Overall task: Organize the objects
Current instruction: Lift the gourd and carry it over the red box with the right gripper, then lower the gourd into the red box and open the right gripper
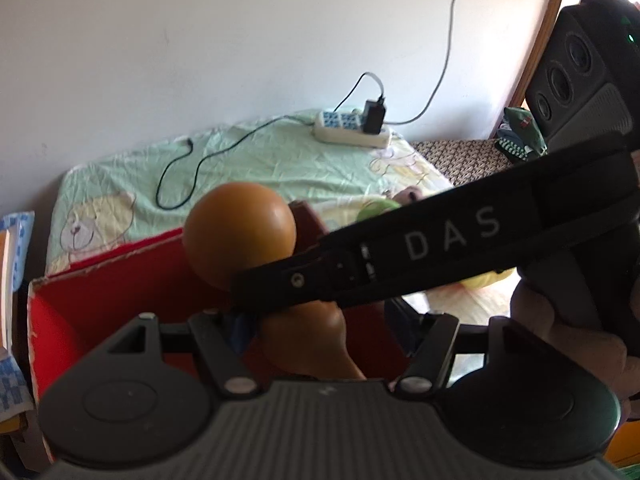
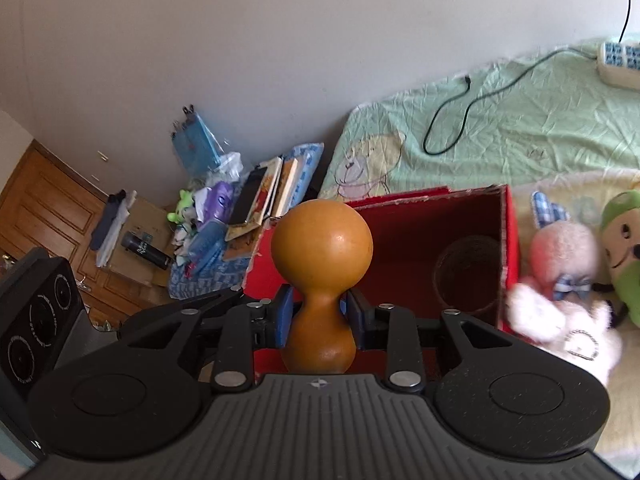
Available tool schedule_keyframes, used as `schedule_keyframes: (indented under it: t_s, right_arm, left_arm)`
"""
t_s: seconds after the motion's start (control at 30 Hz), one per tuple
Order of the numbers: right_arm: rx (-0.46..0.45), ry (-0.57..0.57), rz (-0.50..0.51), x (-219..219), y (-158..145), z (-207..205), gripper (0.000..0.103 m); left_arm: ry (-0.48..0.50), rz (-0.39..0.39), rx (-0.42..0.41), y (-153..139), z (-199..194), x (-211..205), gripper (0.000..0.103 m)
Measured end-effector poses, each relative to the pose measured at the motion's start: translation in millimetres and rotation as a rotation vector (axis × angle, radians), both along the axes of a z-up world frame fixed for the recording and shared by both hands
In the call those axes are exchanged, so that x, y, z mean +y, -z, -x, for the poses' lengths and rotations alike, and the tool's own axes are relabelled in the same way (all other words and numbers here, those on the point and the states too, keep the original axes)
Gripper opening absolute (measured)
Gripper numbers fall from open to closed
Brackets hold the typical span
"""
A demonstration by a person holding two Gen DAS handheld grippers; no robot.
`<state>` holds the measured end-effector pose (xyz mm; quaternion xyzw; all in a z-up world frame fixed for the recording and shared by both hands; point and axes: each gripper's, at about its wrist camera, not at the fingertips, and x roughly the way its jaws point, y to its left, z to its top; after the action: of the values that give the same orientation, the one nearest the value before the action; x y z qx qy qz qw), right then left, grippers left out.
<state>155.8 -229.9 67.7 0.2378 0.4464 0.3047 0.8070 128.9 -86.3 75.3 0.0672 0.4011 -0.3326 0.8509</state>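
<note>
An orange-brown gourd [image 2: 322, 248] stands upright between the blue pads [image 2: 285, 312] of my right gripper [image 2: 320, 312], which is shut on its narrow waist. Behind it is an open red box [image 2: 508, 240] holding a dark round jar [image 2: 468, 276]. In the left wrist view the same gourd [image 1: 240, 228] hangs over the red box [image 1: 100, 300]. The right gripper's black side bar marked DAS [image 1: 440, 248] crosses in front of it. My left gripper [image 1: 318, 324] is open, and the gourd's lower bulb sits in the gap between its fingers, which are mostly hidden.
A pink and white plush rabbit [image 2: 560, 280] and a green plush [image 2: 624, 256] lie right of the box on the bed sheet [image 2: 520, 120]. A power strip [image 1: 352, 128] with a black cable sits by the wall. Books and clutter [image 2: 260, 200] pile up left of the bed.
</note>
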Motion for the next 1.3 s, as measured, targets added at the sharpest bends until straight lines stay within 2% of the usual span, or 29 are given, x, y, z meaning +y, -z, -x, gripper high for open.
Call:
schedule_keyframes:
  t_s: [0.27, 0.57, 0.77, 0.93, 1.03, 1.17, 1.3]
  right_arm:
    - [0.128, 0.009, 0.112, 34.3, 42.2, -27.8, 0.032]
    - [0.25, 0.044, 0.213, 45.6, 75.5, -40.8, 0.031]
    - [0.274, 0.072, 0.278, 46.3, 83.7, -44.9, 0.025]
    - [0.28, 0.072, 0.337, 51.8, 91.7, -43.5, 0.026]
    - [0.287, 0.076, 0.333, 49.3, 92.3, -42.7, 0.026]
    - [0.231, 0.092, 0.349, 46.3, 83.2, -35.8, 0.026]
    - [0.204, 0.101, 0.268, 39.0, 70.0, -33.5, 0.026]
  left_arm:
    - [0.026, -0.028, 0.17, 57.5, -43.4, 23.0, 0.067]
    - [0.055, -0.114, 0.285, 89.4, -58.8, 22.3, 0.062]
    - [0.052, -0.203, 0.285, 88.8, -61.5, 19.8, 0.066]
    - [0.027, -0.278, 0.223, 86.9, -57.9, 21.2, 0.069]
    - [0.003, -0.29, 0.196, 86.2, -58.9, 27.0, 0.07]
    - [-0.045, -0.329, 0.121, 83.3, -58.4, 39.9, 0.071]
    - [-0.1, -0.348, 0.079, 80.8, -63.9, 52.4, 0.072]
